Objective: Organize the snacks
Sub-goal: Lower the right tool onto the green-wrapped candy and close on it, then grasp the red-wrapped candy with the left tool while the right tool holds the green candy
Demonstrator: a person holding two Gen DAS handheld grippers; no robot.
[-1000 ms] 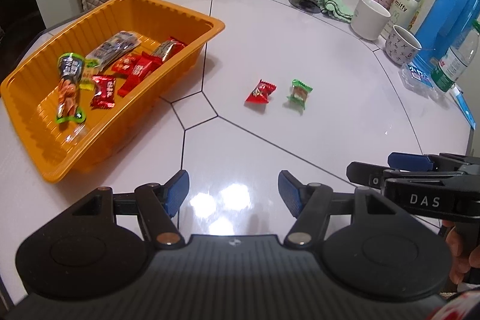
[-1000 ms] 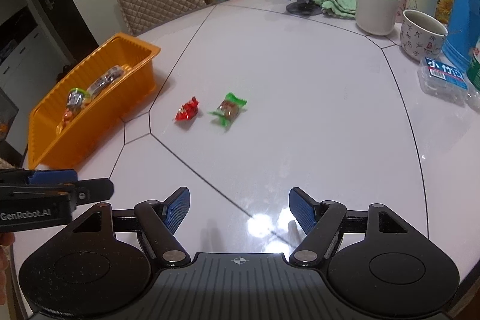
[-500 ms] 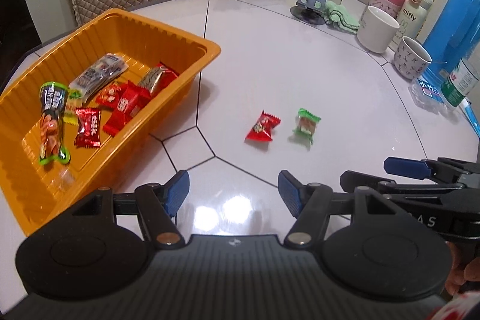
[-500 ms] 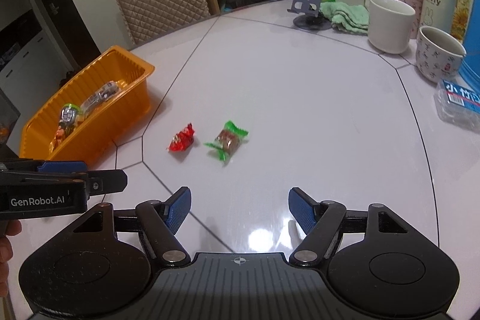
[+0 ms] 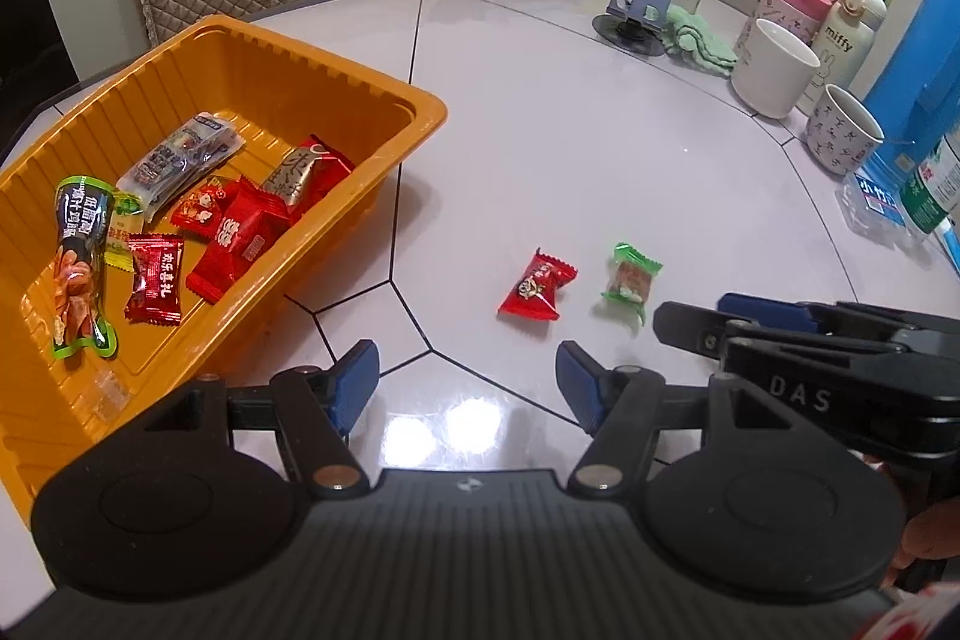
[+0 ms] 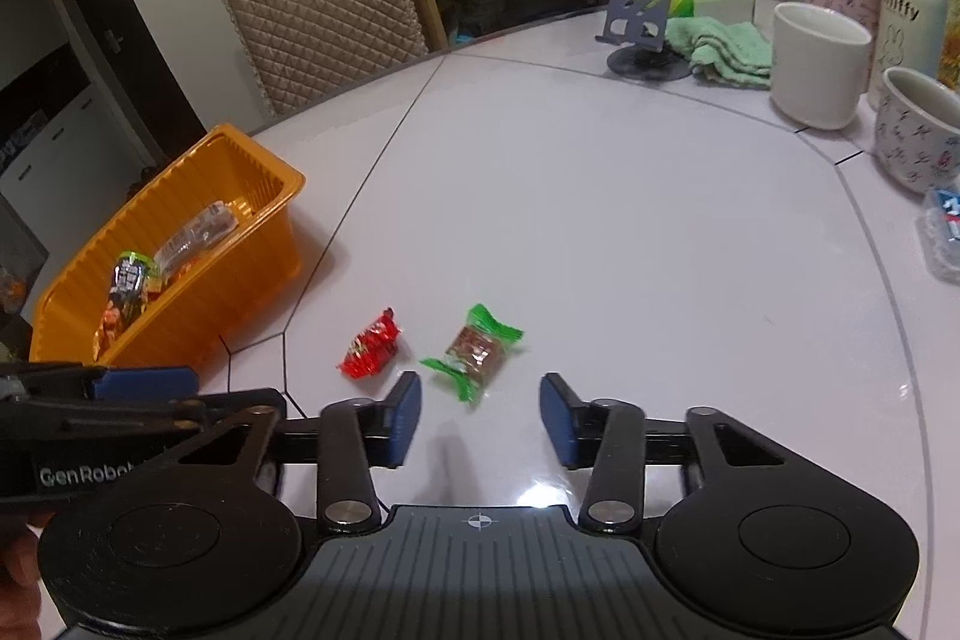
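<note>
- Approach noted: both grippers have closed in on the two loose sweets since a second ago; the sweets now sit larger and lower in both wrist views.
- Right gripper (image 6: 480,415): jaws have just been closing and now stand at a moderate gap, noticeably narrower than half a second ago. Nothing is between the blue pads; they press on nothing.
- Green-wrapped sweet with twisted ends (image 6: 474,351) lies on the glossy white table (image 6: 600,220), just ahead of the right gripper's pads and roughly centred on their gap.
- Left gripper (image 5: 468,379): jaws part-open, gap unchanged, nothing held.
- Red foil-wrapped sweet (image 5: 538,285) lies just beside the green one, apart from it, ahead of the left gripper and slightly to its right.
- Orange ribbed plastic tray (image 5: 420,124) stands at the left of the table, well apart from both loose sweets, and already holds several wrapped snacks.
- Assessment: two sweets remain outside the tray. The narrowing looks like sizing for the small green sweet, so a right-hand pick appears to be the step in hand.
- Risk: the slick tabletop may let the sweet slide as the pads close.
</note>
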